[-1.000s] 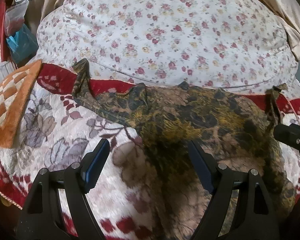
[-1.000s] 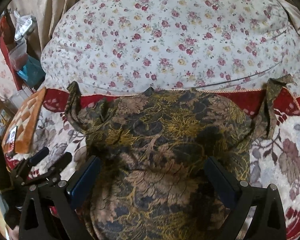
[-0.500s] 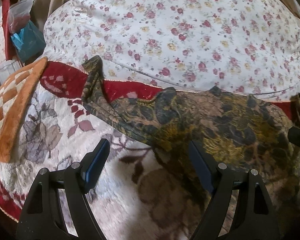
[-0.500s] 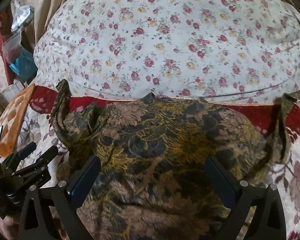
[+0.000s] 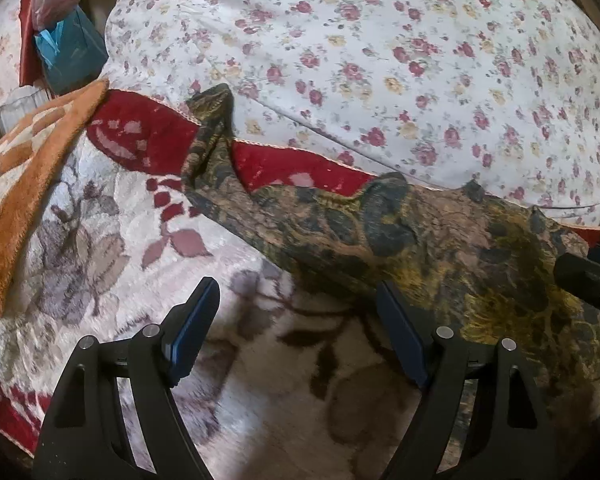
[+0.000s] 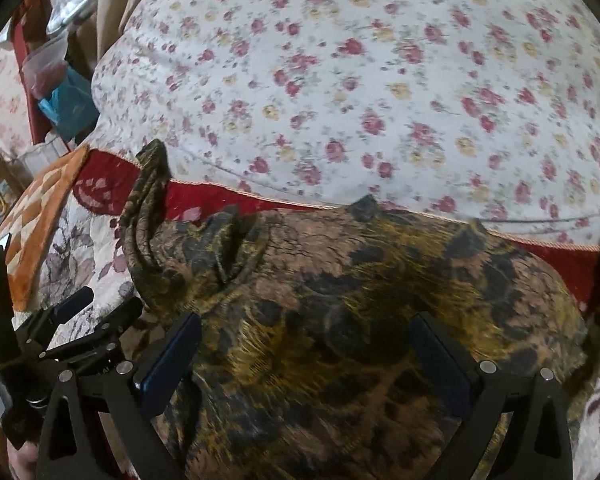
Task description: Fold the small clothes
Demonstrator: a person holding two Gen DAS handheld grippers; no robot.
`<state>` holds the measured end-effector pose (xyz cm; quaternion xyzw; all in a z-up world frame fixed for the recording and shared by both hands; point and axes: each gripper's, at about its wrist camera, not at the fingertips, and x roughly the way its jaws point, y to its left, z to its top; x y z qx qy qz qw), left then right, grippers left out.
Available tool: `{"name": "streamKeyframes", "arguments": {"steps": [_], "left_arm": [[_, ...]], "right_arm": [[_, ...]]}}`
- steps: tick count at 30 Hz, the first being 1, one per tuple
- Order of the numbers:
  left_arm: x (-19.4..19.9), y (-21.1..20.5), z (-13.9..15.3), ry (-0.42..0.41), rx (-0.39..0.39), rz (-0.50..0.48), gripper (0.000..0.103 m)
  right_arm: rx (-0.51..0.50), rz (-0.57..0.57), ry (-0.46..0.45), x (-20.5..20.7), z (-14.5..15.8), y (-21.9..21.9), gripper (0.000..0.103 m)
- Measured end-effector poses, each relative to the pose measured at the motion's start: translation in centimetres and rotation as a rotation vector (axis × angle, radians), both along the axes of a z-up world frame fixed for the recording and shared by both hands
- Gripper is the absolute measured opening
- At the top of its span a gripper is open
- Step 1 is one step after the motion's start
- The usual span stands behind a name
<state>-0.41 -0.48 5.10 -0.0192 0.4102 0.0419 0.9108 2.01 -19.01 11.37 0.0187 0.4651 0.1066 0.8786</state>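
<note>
A small dark garment with a brown, gold and black leaf print [image 6: 340,304] lies spread on a flowered bedspread; it shows at the right of the left wrist view [image 5: 440,248]. One strap [image 5: 210,120] sticks up at its far left corner [image 6: 150,184]. My left gripper [image 5: 296,332] is open and empty, above the bedspread just left of the garment's left edge. My right gripper [image 6: 304,360] is open and empty, low over the middle of the garment. The left gripper shows in the right wrist view [image 6: 96,320].
A big white pillow with small red flowers [image 5: 380,60] lies right behind the garment [image 6: 360,80]. An orange checked mat [image 5: 24,176] lies at the left. A teal bag [image 5: 68,52] and clutter stand at the far left. The bedspread [image 5: 100,248] has a red border.
Both grippers have moved forward and a little left toward the garment's far edge and the pillow. The garment lies as before. Both stay open.
</note>
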Motion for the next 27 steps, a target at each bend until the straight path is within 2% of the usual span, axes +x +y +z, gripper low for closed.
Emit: {"name": "streamKeyframes", "arguments": {"steps": [5, 12, 14, 18, 23, 27], "left_arm": [[0.8, 1.0, -0.5, 0.006, 0.011, 0.016, 0.081], [2.3, 4.1, -0.3, 0.056, -0.095, 0.041, 0.081], [3.4, 5.2, 0.1, 0.058, -0.076, 0.071, 0.081], [7.3, 7.2, 0.7, 0.040, -0.006, 0.079, 0.081], [13.0, 10.1, 1.1, 0.016, -0.037, 0.087, 0.081], [16.8, 11.8, 0.4, 0.012, -0.021, 0.132, 0.081]], "right_arm": [[0.005, 0.026, 0.008, 1.1, -0.8, 1.4, 0.103], [0.002, 0.074, 0.026, 1.9, -1.1, 2.0, 0.103], [0.002, 0.085, 0.021, 1.9, -1.1, 2.0, 0.103], [0.043, 0.093, 0.032, 1.9, -1.4, 1.6, 0.103], [0.083, 0.102, 0.086, 1.8, -2.8, 1.0, 0.103], [0.086, 0.106, 0.117, 1.4, -3.9, 0.5, 0.103]]}}
